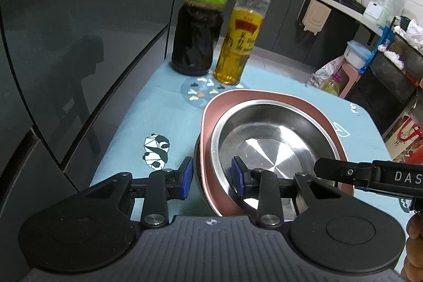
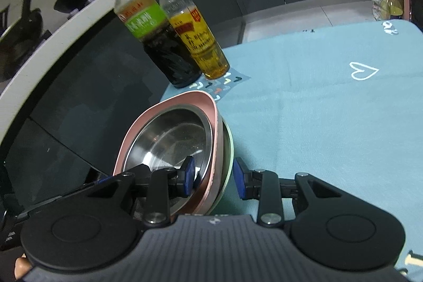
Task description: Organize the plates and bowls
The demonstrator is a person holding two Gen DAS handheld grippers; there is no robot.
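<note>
A steel bowl (image 1: 269, 139) sits inside a pink bowl (image 1: 211, 123) on the blue tablecloth; in the right wrist view the steel bowl (image 2: 174, 139) and pink bowl (image 2: 148, 123) rest on a pale green dish (image 2: 228, 149). My left gripper (image 1: 211, 180) is open, its jaws straddling the stack's near-left rim, one pad outside and one inside the steel bowl. My right gripper (image 2: 214, 177) is open, its jaws straddling the stack's right rim. The right gripper's arm (image 1: 370, 173) shows in the left wrist view.
A dark sauce bottle (image 1: 198, 25) and a yellow oil bottle (image 1: 238, 44) stand behind the stack, near the far table edge. The blue tablecloth (image 2: 330, 123) spreads to the right. Dark cabinets lie to the left, and a counter with pans behind.
</note>
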